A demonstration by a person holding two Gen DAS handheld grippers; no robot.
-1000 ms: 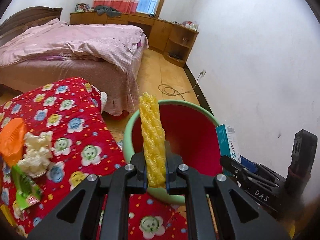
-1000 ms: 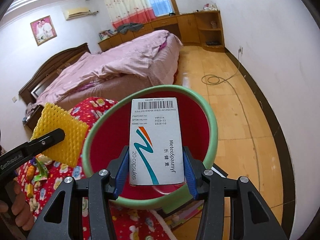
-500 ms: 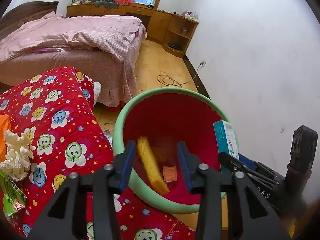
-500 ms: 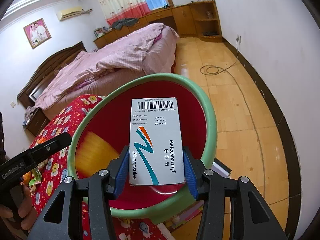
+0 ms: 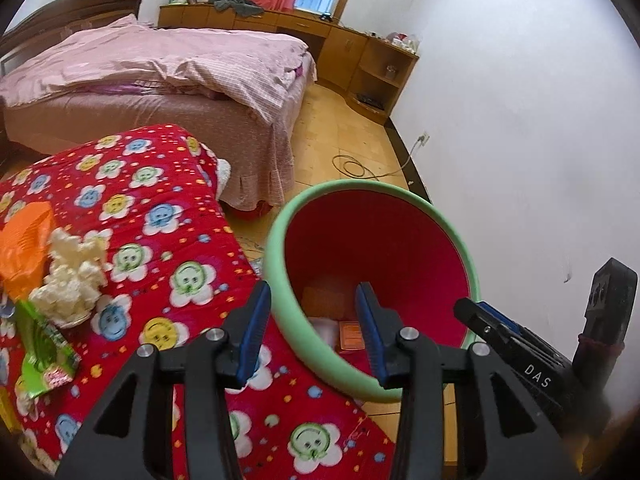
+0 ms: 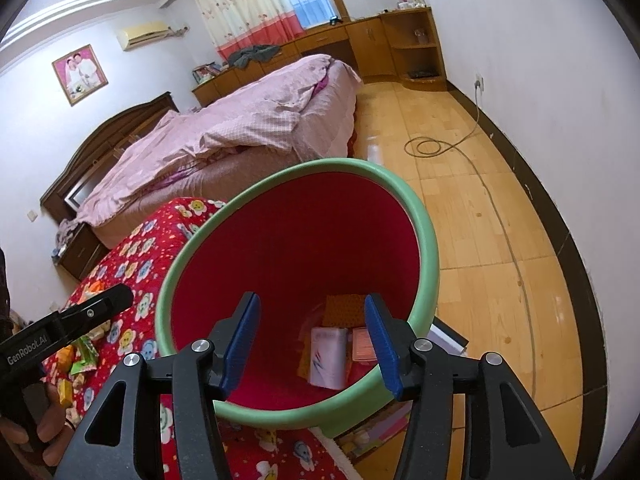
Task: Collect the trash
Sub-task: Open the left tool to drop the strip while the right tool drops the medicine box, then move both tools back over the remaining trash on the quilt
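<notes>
Both grippers hang over the red bin [image 6: 304, 240] with the green rim. The left gripper [image 5: 312, 328] stands apart, empty; the right gripper [image 6: 312, 344] is opening, nothing between its jaws. On the bin's floor lie a white box [image 6: 329, 356] and — seemingly — yellow mesh [image 6: 344, 310]. More trash [image 5: 60, 280] rests on the red blanket [image 5: 160, 240] to the left.

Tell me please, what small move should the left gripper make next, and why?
Probably swing the left gripper toward the crumpled white tissue on the red blanket. Both grippers are empty, the right gripper with its jaws opening, and the medicine box already lies in the bin, while the tissue, orange wrapper and green packet remain uncollected.
</notes>
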